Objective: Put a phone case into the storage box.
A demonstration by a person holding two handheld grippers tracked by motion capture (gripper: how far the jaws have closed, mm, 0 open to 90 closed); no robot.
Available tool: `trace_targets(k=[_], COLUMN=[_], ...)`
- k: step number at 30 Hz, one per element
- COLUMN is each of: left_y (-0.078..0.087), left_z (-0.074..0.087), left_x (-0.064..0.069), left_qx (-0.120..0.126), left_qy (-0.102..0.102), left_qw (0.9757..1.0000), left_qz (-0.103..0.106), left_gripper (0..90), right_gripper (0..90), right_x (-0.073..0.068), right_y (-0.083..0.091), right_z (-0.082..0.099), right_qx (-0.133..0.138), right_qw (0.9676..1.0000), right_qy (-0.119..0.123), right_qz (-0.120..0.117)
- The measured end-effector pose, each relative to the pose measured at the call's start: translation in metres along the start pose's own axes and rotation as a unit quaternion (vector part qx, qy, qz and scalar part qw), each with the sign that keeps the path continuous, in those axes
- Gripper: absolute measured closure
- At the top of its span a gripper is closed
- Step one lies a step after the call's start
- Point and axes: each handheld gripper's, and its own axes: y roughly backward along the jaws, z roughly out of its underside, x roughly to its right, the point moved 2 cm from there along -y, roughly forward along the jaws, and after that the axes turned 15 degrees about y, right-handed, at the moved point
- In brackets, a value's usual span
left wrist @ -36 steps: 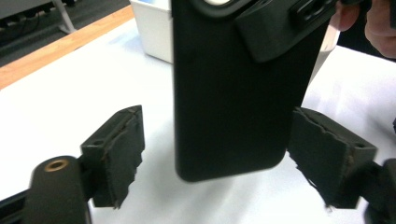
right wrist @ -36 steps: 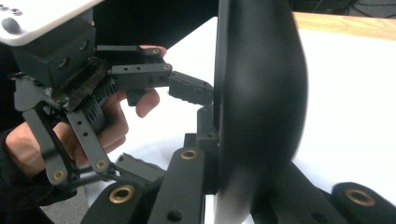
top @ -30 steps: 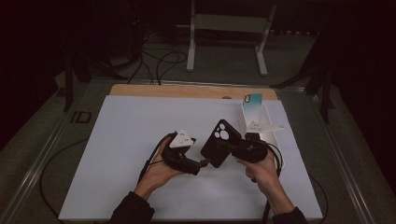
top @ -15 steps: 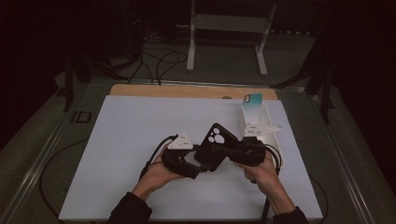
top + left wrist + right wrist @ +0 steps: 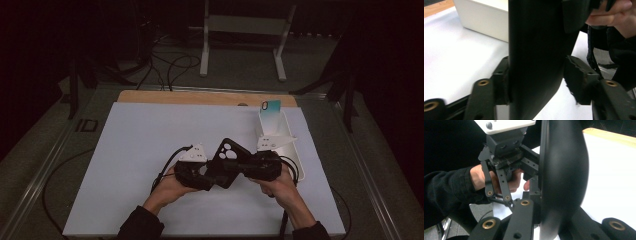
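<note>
At lower centre, the right gripper (image 5: 235,169) clamps the black phone case (image 5: 226,162) while the left gripper's (image 5: 212,176) closing fingers straddle it, one touching.

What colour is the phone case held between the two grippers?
Black; the phone case shows best in the high view.

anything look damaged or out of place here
Mostly tidy. One oddity: in the left gripper view, the left gripper has a ragged, frayed pad on its right jaw beside the black phone case. Its jaws have just been closing around that case, which the right gripper holds.
</note>
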Motion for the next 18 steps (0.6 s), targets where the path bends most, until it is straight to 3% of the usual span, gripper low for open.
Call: trace_targets(k=[5, 8, 11, 13, 15, 18], left_y=[0.002, 0.003, 0.003, 0.001, 0.0, 0.002], left_z=[0.001, 0.003, 0.004, 0.005, 0.006, 0.005], left_x=[-0.002, -0.003, -0.005, -0.003, 0.0, -0.002], left_qx=[0.001, 0.002, -0.001, -0.003, -0.004, 0.005], left_qy=[0.004, 0.004, 0.003, -0.005, -0.017, -0.012], left_qw=[0.9999, 0.9999, 0.9999, 0.9999, 0.9998, 0.9998], left_qz=[0.011, 0.012, 0.014, 0.016, 0.002, -0.016], left_gripper=[60.8, 69.0, 77.8, 79.6, 79.9, 80.4], right_gripper=[83.2, 73.4, 62.4, 51.7, 37.8, 18.7], right_x=[0.004, 0.005, 0.007, 0.007, 0.007, 0.008], right_y=[0.003, 0.002, 0.001, -0.001, -0.005, -0.008], right_z=[0.003, 0.003, 0.004, 0.005, 0.005, 0.006], right_qx=[-0.001, -0.013, -0.02, -0.026, -0.037, -0.062], right_qw=[1.0, 0.9997, 0.9995, 0.9993, 0.9987, 0.9959], right_qy=[0.002, 0.012, 0.005, 0.006, 0.0, 0.002], right_qz=[0.007, 0.019, 0.025, 0.028, 0.034, 0.066])
